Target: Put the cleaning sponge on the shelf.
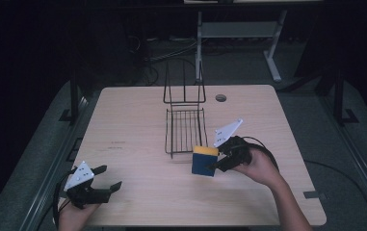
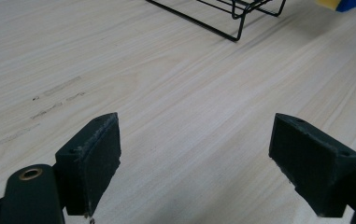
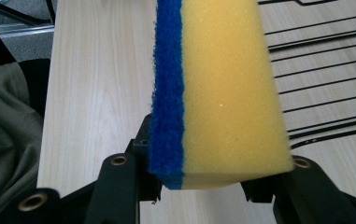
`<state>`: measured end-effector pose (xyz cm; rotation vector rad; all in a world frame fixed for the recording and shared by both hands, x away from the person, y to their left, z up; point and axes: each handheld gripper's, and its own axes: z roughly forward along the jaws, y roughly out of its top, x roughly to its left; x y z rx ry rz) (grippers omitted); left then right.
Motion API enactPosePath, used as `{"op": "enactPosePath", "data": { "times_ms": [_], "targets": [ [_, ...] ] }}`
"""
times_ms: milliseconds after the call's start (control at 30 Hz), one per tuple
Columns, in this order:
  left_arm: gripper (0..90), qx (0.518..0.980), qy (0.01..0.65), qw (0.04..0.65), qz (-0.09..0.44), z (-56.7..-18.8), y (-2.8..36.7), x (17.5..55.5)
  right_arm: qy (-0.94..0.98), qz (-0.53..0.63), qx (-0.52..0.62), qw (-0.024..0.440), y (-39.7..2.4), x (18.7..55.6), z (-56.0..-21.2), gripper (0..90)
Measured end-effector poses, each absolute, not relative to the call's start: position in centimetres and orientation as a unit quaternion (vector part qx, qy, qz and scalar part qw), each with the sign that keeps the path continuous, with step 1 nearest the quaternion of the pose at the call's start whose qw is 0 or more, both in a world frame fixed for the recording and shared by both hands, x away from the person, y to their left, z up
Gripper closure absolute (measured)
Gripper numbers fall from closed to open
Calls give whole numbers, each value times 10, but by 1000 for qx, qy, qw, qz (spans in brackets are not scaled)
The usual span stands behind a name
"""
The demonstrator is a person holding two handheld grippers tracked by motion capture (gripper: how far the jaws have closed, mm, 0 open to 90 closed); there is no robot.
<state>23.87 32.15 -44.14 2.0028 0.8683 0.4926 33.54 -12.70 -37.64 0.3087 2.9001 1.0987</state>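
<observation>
1. The right gripper (image 1: 216, 166) is clamped on a sponge (image 1: 205, 161); its jaws press the sponge from both sides, one on the blue scouring face and one on the yellow foam.
2. In the high view the sponge stands on edge, yellow side up and blue face toward the person, just off the near right corner of the rack (image 1: 186, 129).
3. Whether the sponge touches the table (image 1: 133, 125) or hangs just above it cannot be told from the high view.
4. In the right gripper view the sponge (image 3: 217, 88) rises from between the jaws, blue layer on the left, thicker yellow layer on the right, with the rack's wires (image 3: 325, 70) lying flat beyond it on the right.
5. The rack is a black wire one: a flat grid tray with an upright wire back on the side away from the person, standing about mid-table.
6. The right hand (image 1: 260, 168) wraps the gripper from the right of the rack, the grey plate on the gripper pointing toward the rack.
7. The left gripper (image 1: 109, 179) is open, with nothing between its jaws; it sits well apart from the rack, toward the near left corner of the table.
8. In the left gripper view its pads (image 2: 98, 163) stand wide over bare wood (image 2: 189, 116), with the rack's near foot (image 2: 236, 28) far ahead and a bit of the sponge (image 2: 341, 3) beside it at the upper right.
9. A small round hole (image 1: 221, 98) lies in the tabletop just right of the rack's back.
</observation>
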Motion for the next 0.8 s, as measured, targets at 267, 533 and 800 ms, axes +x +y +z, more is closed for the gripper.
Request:
{"op": "enactPosePath", "data": {
  "times_ms": [267,533,800],
  "targets": [
    [162,805,349,437,198,-441,321,239,931,351,102,9,-126,347,-373,563],
    [162,805,349,438,198,-441,321,239,930,354,103,8,-125,355,-372,563],
    [162,804,349,438,197,-441,321,239,928,357,108,12,-122,364,-366,563]
  ]
}}
